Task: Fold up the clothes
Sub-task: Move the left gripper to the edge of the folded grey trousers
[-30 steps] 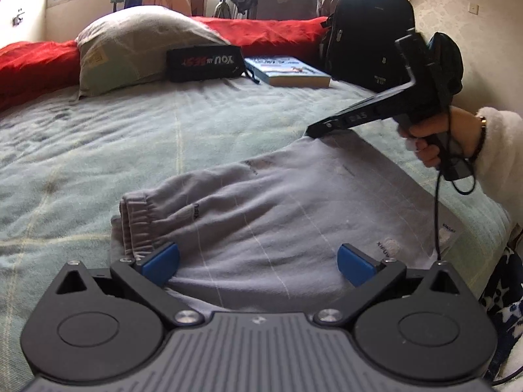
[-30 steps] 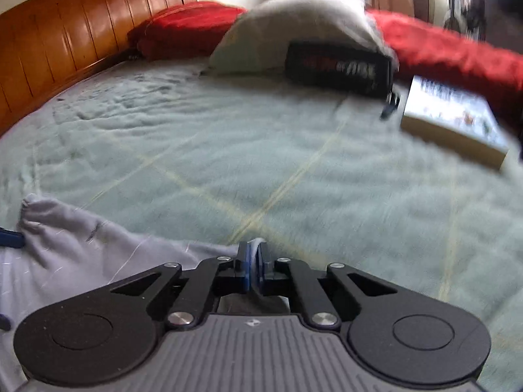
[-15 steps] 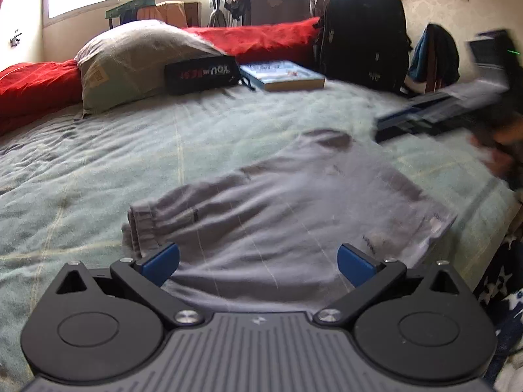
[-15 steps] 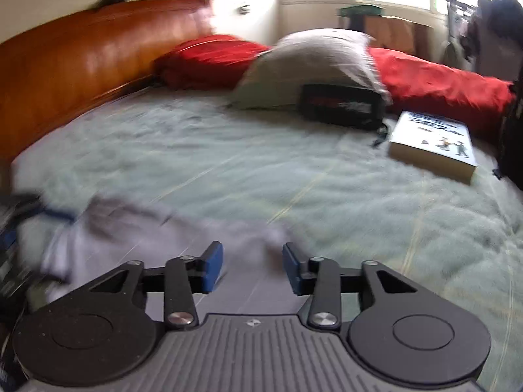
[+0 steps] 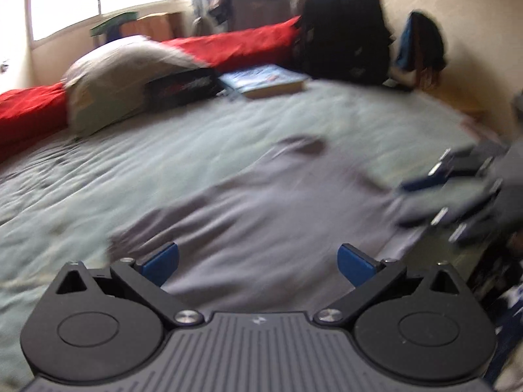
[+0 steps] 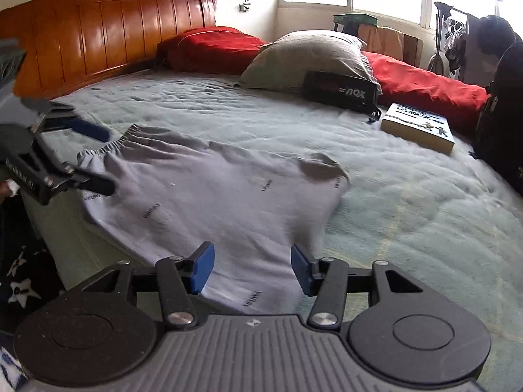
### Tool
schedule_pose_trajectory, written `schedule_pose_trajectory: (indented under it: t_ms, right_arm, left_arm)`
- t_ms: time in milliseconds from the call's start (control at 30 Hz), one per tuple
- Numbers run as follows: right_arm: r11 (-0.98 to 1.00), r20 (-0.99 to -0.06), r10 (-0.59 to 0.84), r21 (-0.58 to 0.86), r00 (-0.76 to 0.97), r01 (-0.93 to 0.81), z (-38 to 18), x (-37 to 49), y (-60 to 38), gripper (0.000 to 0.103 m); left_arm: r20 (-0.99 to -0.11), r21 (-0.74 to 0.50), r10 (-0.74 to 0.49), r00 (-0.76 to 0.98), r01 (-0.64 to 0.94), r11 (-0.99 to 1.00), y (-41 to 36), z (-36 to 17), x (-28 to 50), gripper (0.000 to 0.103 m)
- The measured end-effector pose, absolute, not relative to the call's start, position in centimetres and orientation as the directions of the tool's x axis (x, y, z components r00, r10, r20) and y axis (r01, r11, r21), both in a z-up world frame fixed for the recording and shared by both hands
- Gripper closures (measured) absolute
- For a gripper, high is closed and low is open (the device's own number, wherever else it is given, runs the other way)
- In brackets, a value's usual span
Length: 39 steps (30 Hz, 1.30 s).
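Folded grey sweatpants (image 6: 209, 196) lie flat on the green bedspread (image 6: 408, 202) near the bed's edge; they also show, blurred, in the left wrist view (image 5: 261, 215). My left gripper (image 5: 258, 264) is open and empty over the cuff end of the pants; it also shows in the right wrist view (image 6: 94, 160). My right gripper (image 6: 251, 269) is open and empty just above the near edge of the pants; it also shows blurred in the left wrist view (image 5: 421, 202).
A grey pillow (image 6: 310, 58), a black pouch (image 6: 340, 91), a book (image 6: 418, 127) and red bedding (image 6: 425, 88) lie at the far side. A wooden headboard (image 6: 98, 39) stands left. A black backpack (image 5: 343, 32) stands by the wall.
My right gripper let go of the pants, opened and pulled back towards the bed's edge. My left gripper stayed open and shifted a little. The pants now lie flat.
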State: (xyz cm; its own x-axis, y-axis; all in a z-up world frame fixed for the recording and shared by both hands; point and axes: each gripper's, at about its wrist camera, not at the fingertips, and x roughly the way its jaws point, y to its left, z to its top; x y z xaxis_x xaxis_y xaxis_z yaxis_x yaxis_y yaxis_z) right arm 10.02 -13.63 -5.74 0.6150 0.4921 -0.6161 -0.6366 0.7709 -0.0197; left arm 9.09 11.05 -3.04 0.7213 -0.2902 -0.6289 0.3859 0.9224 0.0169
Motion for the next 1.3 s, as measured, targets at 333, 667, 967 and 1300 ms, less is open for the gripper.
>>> schedule_pose_trajectory:
  t_ms: [333, 667, 967, 1300]
  right_arm:
    - [0.773, -0.625, 0.476, -0.039, 0.619, -0.633, -7.6, 8.5, -14.1, 0.035]
    - [0.75, -0.602, 0.521, -0.014, 0.604, -0.661, -8.2, 8.0, -14.7, 0.027]
    - [0.746, -0.594, 0.534, -0.004, 0.602, -0.666, -8.2, 7.8, -15.1, 0.021]
    - [0.773, -0.592, 0.516, 0.01, 0.619, -0.635, -7.7, 7.9, -15.7, 0.018]
  left_arm:
    - [-0.711, -0.173, -0.398, 0.58, 0.404, 0.898, 6.7, -7.4, 13.3, 0.001]
    - [-0.746, -0.294, -0.44, 0.5, 0.346, 0.891, 5.1, -4.4, 13.0, 0.001]
    - [-0.734, -0.24, -0.417, 0.536, 0.369, 0.898, 4.2, -3.0, 12.9, 0.001]
    - [-0.742, -0.202, -0.331, 0.583, 0.277, 0.939, 4.7, -5.4, 17.7, 0.001]
